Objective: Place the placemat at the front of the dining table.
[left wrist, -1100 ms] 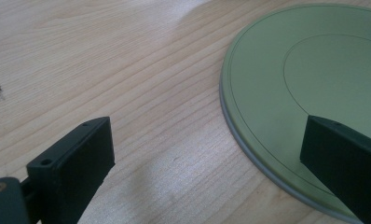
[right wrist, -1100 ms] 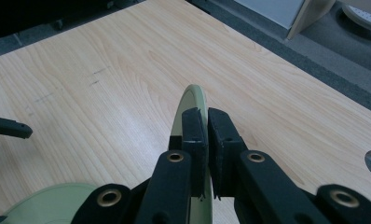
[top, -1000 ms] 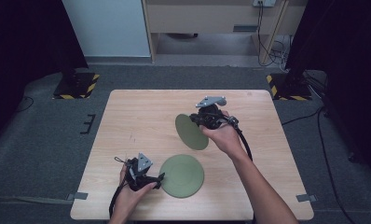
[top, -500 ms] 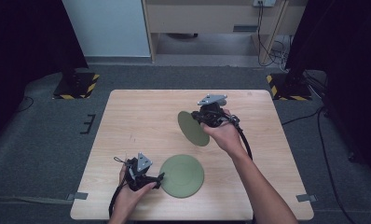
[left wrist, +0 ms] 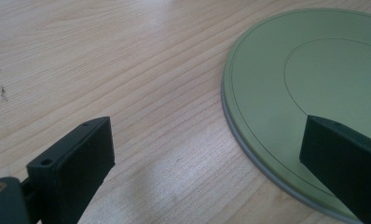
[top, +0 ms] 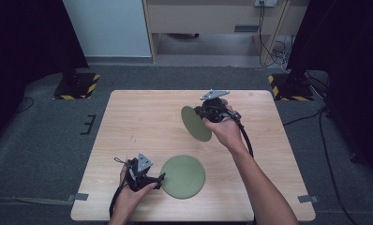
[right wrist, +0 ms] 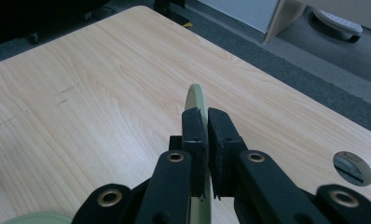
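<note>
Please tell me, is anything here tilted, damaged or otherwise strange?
One green plate is held on edge above the table, its rim pinched in the right gripper. The other plate lies flat by the open left gripper. No damage or spill shows.

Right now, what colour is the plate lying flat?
Olive green plate, grey rim; left gripper view shows it best.

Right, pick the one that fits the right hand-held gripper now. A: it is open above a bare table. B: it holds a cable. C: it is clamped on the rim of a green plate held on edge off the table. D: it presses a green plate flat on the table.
C: the right hand-held gripper has its jaws closed on the rim of a green plate, tilted on edge above the table.
</note>
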A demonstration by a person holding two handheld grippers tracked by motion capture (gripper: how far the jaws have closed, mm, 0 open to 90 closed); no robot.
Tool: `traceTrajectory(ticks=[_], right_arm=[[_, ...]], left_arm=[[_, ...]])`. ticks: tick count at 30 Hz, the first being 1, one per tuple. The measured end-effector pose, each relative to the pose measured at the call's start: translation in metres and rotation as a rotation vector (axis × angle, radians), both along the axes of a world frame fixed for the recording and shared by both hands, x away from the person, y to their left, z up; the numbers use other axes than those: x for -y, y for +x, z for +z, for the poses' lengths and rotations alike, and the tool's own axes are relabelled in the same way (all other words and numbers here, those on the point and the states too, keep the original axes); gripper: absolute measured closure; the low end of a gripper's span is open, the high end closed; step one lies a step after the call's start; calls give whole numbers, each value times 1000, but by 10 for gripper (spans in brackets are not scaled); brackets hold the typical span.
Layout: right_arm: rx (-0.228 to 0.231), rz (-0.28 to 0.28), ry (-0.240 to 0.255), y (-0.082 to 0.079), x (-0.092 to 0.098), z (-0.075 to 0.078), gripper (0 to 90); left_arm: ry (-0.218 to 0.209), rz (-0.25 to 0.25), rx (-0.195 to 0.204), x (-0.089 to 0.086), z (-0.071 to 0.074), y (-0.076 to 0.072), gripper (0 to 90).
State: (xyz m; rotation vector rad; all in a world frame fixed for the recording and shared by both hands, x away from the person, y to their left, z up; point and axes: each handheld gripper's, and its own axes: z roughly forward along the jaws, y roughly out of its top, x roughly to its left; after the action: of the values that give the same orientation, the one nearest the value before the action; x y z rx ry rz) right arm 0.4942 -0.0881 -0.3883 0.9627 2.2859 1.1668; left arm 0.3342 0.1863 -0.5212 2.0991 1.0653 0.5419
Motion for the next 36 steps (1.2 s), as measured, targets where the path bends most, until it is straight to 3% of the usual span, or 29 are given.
traceTrajectory(ticks=[16,21,36], right_arm=[[-3,-56,0,24,0,2,864],[2,-69,1,32,-1,4,864],[0,-124,10,47,2,4,864]], left_arm=[[-7,8,4,-5,0,1,21],[-6,17,23,-8,2,0,24],[-5,17,15,-11,1,1,23]])
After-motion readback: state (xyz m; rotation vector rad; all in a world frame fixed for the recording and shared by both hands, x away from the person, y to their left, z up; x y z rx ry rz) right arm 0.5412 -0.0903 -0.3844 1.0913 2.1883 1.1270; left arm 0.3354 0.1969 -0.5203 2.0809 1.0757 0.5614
